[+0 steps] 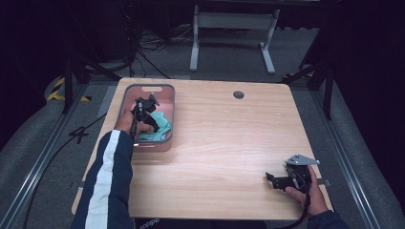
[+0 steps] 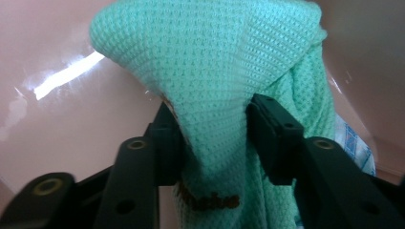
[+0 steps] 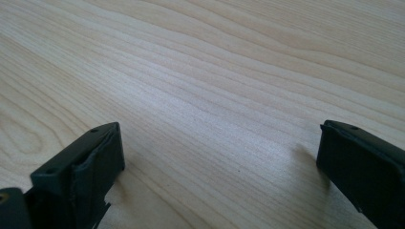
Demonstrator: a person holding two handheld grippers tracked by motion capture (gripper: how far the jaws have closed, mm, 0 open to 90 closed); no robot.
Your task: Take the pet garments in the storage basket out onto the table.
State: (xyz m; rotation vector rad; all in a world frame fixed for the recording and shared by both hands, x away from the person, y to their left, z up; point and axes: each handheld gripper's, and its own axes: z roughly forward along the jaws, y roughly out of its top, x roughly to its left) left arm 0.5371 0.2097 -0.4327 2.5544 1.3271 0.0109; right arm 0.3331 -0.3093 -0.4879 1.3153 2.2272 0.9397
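Left gripper [image 1: 143, 110] is down inside the pink bin [image 1: 129, 98] at the far-left part of the tabletop [image 1: 224, 138], and it's clamped on the mint-green knitted cloth [image 1: 160, 123]. From the left gripper view, the two black jaws press in from either side on a gathered fold of that cloth [image 2: 215, 86], the waffle weave bunched narrow between the pads and flaring wide above them. Some dark lettering sits low on the fabric, too blurred to read. Behind the cloth, the bin's glossy pink wall [image 2: 57, 119] catches a bright streak of light, and a sliver of blue-checked fabric [image 2: 353, 143] peeks out at the right edge beneath the green.

Over at the near-right corner, the right gripper [image 1: 274, 180] is held low over bare wood, well apart from the bin. Its jaws stand wide, nothing between them: in the right gripper view just pale grain [image 3: 215, 95] runs across the gap, with a soft shadow beside each jaw. The person's left sleeve [image 1: 107, 181], dark with a white stripe, reaches toward the bin.
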